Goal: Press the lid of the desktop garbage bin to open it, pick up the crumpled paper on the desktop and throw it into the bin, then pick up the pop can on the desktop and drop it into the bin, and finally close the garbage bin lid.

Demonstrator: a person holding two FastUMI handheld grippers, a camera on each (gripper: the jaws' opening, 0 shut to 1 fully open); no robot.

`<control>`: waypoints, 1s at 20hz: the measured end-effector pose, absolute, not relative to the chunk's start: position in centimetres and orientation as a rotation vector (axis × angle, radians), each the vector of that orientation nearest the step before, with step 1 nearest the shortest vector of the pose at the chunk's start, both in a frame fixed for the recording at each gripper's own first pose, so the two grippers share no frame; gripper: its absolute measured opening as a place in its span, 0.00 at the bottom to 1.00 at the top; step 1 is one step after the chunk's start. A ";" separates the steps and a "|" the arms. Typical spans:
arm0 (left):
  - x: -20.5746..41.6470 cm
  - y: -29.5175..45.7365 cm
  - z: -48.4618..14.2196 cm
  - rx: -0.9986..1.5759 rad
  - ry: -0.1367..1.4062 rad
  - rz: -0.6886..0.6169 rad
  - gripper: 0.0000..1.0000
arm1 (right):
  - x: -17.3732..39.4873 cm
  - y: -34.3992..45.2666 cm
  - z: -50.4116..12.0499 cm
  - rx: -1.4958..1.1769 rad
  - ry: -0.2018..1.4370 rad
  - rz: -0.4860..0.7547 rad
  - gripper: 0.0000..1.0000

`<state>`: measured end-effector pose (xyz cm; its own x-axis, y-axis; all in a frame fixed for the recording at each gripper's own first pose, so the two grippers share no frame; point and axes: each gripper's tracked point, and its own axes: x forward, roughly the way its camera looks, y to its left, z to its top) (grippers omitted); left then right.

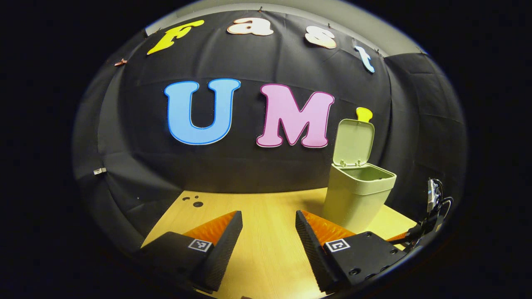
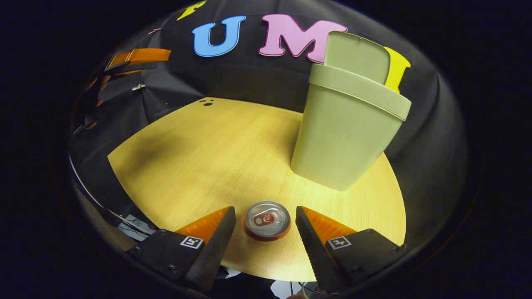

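A: Where does the can stand relative to the right gripper (image 2: 265, 226)?

B: In the right gripper view, the red aluminium pop can with a silver top (image 2: 266, 220) sits at the bottom centre of the frame, upright on the pale wooden desk (image 2: 199, 158), right in the gap between the two fingers. The jaws are spread wide. There is a sliver of desk on either side of the can, so neither finger presses on it, and nothing is held.

A: And its long axis?

B: Vertical. We look down on its lid and pull tab, so the fingers flank its round wall. To my eye the grasp needs only a closing squeeze, perhaps after easing a little farther forward.

A: The bin?

B: The pale green plastic desktop bin (image 2: 345, 137) stands in the upper right of that view, beyond the can, with its hinged lid (image 2: 357, 54) raised. In the left gripper view the bin is at right centre and its mouth is open.

A: The left gripper (image 1: 269, 232)?

B: Its jaws are wide apart too, holding nothing, hovering over bare desk at the bottom of its frame. The right one is plainly nearer the can. I see no crumpled paper on the desk; I judge it is probably already in the bin.
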<state>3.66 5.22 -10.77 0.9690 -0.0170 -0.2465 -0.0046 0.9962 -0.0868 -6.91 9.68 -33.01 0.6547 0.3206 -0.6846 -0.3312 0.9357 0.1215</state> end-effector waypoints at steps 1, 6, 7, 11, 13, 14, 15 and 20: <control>3.7 5.4 -10.8 -0.088 0.252 -0.003 0.84 | -6.9 9.6 -33.7 -0.033 0.788 0.365 0.92; 3.6 5.6 -11.1 -0.075 0.259 -0.008 0.84 | -7.0 10.1 -34.6 -0.031 0.823 0.390 0.83; 3.7 5.6 -11.1 -0.076 0.261 -0.008 0.84 | -6.8 9.7 -34.3 -0.047 0.814 0.381 0.84; 3.7 5.3 -11.2 -0.086 0.264 -0.009 0.84 | -5.9 9.0 -31.9 -0.038 0.771 0.368 0.84; 3.8 4.9 -11.3 -0.084 0.266 -0.010 0.84 | -5.3 8.7 -29.9 -0.021 0.736 0.360 0.84; 3.7 4.8 -11.3 -0.084 0.267 -0.012 0.84 | -4.6 8.3 -28.8 -0.011 0.716 0.356 0.84; 3.7 4.7 -11.3 -0.084 0.267 -0.013 0.84 | -3.9 8.0 -27.6 -0.003 0.696 0.351 0.84; 4.0 3.6 -11.3 -0.099 0.267 -0.018 0.84 | 0.0 5.6 -20.4 0.008 0.533 0.305 0.83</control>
<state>4.00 3.60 -11.29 0.9645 -0.0306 -0.2623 0.0043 0.9950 -0.1001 -0.04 5.61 -20.44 0.8174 0.2880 -0.4989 -0.2838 0.9550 0.0863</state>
